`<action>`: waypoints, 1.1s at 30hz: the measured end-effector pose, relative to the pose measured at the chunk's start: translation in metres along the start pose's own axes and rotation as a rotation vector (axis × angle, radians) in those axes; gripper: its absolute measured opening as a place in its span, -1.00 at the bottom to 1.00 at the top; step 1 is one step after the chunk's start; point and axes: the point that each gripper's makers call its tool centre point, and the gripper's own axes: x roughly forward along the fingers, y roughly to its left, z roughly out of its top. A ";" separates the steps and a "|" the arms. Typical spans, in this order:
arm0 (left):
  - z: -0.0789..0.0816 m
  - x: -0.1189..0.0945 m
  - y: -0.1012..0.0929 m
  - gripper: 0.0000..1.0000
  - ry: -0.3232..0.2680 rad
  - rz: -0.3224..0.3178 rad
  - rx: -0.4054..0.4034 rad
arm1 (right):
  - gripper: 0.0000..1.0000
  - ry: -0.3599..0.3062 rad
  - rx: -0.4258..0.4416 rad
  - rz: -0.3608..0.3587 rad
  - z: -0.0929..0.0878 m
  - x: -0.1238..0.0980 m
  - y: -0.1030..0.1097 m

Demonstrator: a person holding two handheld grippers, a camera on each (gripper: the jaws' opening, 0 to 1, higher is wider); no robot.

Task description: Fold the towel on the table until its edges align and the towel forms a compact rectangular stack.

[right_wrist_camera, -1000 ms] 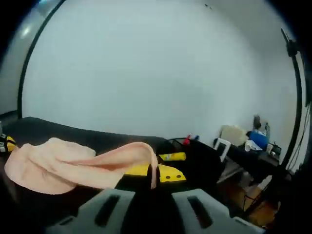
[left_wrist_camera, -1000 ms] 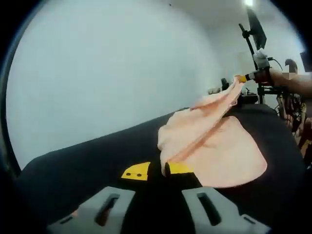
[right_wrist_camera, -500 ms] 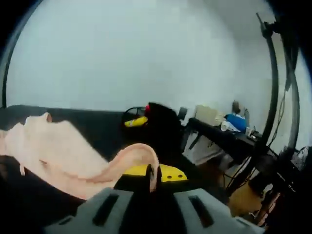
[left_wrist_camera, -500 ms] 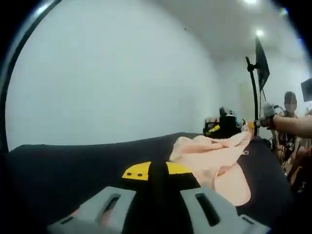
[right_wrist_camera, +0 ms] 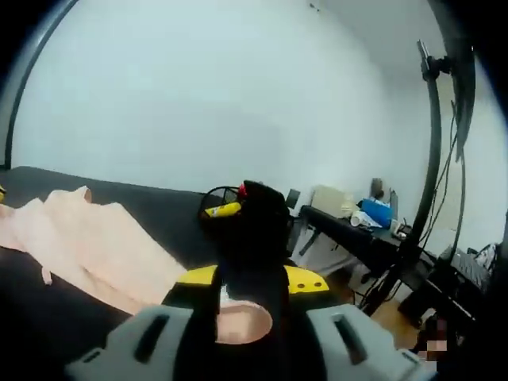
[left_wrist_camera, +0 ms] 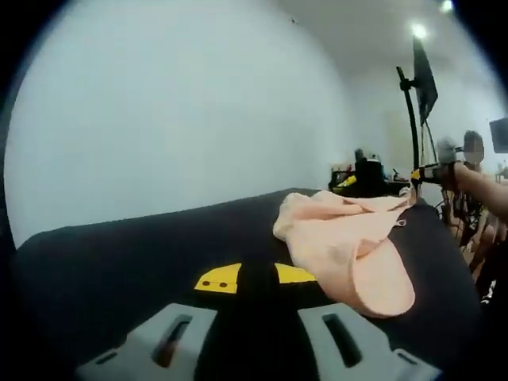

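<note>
Here, in the left gripper view, the left gripper (left_wrist_camera: 255, 278) shows yellow-tipped jaws set close together, low over the black cloth-covered table (left_wrist_camera: 127, 254), gripping nothing that can be seen. Just beyond, the crumpled peach terry towel (left_wrist_camera: 345, 246) lies on the table. In the right gripper view, the right gripper (right_wrist_camera: 250, 292) clamps a towel (right_wrist_camera: 95, 246) edge. Farther off stand a black light stand (right_wrist_camera: 432, 143) and a cluttered dark desk (right_wrist_camera: 357, 230).

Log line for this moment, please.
towel: bunched, unfolded on black table | left gripper: shut, empty | right gripper: shut on towel corner
</note>
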 end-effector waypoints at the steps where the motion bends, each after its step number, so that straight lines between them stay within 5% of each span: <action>1: -0.001 -0.001 -0.001 -0.68 0.003 -0.009 -0.014 | -0.51 -0.036 -0.014 0.073 0.009 -0.002 0.012; 4: -0.013 -0.010 -0.022 -0.67 0.118 -0.081 -0.080 | -0.62 -0.171 -0.133 0.343 0.036 -0.025 0.071; 7: -0.024 -0.035 -0.047 -0.48 0.252 -0.107 -0.205 | -0.63 -0.212 -0.295 0.366 0.030 -0.028 0.080; 11: -0.045 -0.065 -0.086 -0.31 0.431 -0.080 -0.212 | -0.62 -0.164 -0.242 0.398 0.001 -0.018 0.072; 12: -0.048 -0.074 -0.114 -0.22 0.453 -0.086 -0.253 | -0.62 -0.159 -0.246 0.400 -0.003 -0.017 0.070; 14: -0.038 -0.075 -0.134 0.01 0.380 -0.084 -0.271 | -0.62 -0.164 -0.262 0.409 -0.011 -0.019 0.076; 15: -0.039 -0.067 -0.118 0.01 0.400 -0.086 -0.344 | -0.62 -0.172 -0.263 0.410 -0.012 -0.020 0.076; 17: -0.033 -0.053 -0.129 -0.07 0.389 -0.109 -0.475 | -0.62 -0.175 -0.252 0.412 -0.017 -0.020 0.076; 23: -0.035 -0.019 -0.136 -0.48 0.348 -0.028 -0.657 | -0.62 -0.182 -0.203 0.385 -0.022 -0.020 0.064; 27: -0.036 -0.013 -0.141 -0.79 0.377 -0.037 -0.580 | -0.62 -0.192 -0.174 0.377 -0.021 -0.018 0.055; 28: -0.037 -0.014 -0.146 -0.87 0.402 -0.085 -0.544 | -0.62 -0.194 -0.165 0.368 -0.021 -0.021 0.052; 30: -0.028 -0.016 -0.148 -0.91 0.392 -0.150 -0.374 | -0.63 -0.200 -0.147 0.367 -0.020 -0.022 0.050; 32: -0.014 -0.025 -0.138 -0.96 0.394 -0.105 -0.063 | -0.63 -0.216 -0.147 0.370 -0.018 -0.026 0.053; 33: -0.012 -0.033 -0.135 -0.97 0.420 -0.100 0.013 | -0.63 -0.220 -0.156 0.370 -0.017 -0.023 0.053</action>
